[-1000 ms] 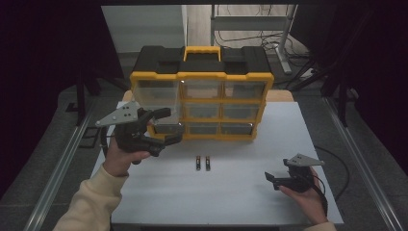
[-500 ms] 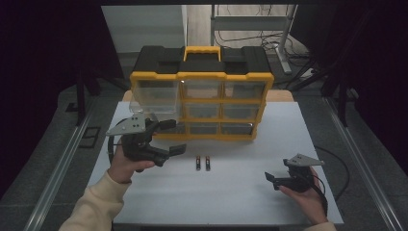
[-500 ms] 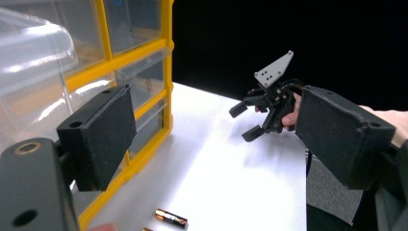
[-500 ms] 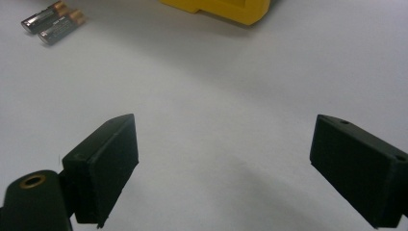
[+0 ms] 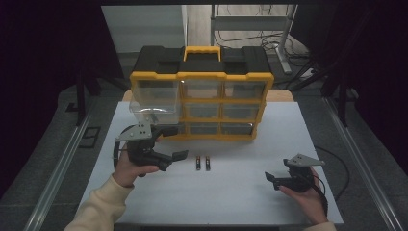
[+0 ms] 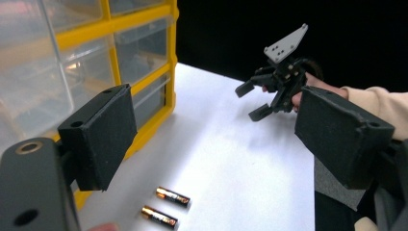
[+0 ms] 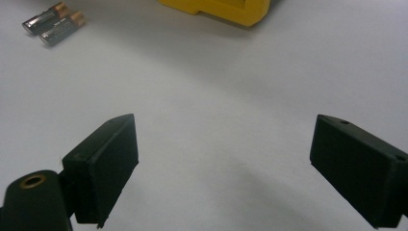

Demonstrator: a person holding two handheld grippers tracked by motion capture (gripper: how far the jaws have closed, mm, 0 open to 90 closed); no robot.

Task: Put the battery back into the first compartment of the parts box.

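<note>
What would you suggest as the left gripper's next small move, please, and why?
Probably a short drop onto the nearer battery. The left gripper is open and empty, hanging just left of the two batteries that lie side by side on the table before the organizer, whose top-left drawer stands pulled out. The right gripper sits open, far off.

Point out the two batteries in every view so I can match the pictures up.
High view: the batteries lie side by side at centre, just before the yellow organizer.
Left gripper view: bottom centre, right of the organizer's corner.
Right gripper view: top left.
Shared landmark: the organizer's yellow base, at top centre there.
</note>
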